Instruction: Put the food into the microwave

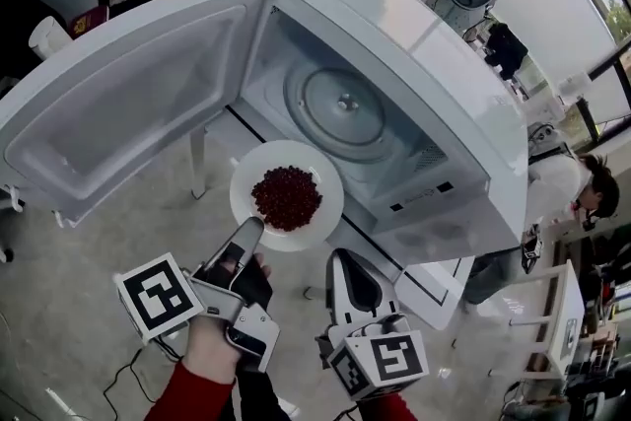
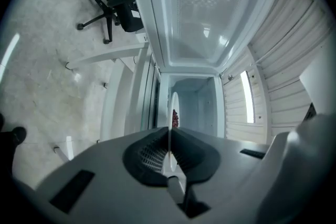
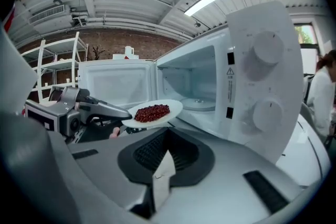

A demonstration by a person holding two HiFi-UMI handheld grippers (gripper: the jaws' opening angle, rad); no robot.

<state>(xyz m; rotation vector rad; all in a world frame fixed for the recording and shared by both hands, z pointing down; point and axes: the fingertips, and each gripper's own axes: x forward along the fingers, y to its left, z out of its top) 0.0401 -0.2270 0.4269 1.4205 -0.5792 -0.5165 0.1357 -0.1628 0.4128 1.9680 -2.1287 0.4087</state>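
Observation:
A white plate (image 1: 247,180) of red food (image 1: 287,197) hangs level just outside the open microwave (image 1: 424,64), in front of its glass turntable (image 1: 345,108). My left gripper (image 1: 251,228) is shut on the plate's near rim. In the left gripper view the plate (image 2: 172,103) stands edge-on between the closed jaws, with the food (image 2: 174,119) beside it. My right gripper (image 1: 341,261) is shut and holds nothing; it sits to the right of the plate and below it. From the right gripper view the plate (image 3: 172,107), its food (image 3: 152,112) and the left gripper (image 3: 124,113) lie ahead and to the left.
The microwave door (image 1: 118,113) swings wide to the left. The control panel with two knobs (image 3: 262,76) is close on the right. A person (image 1: 582,192) stands at the far right. An office chair (image 2: 113,5) is on the floor, and shelving (image 3: 52,55) stands behind.

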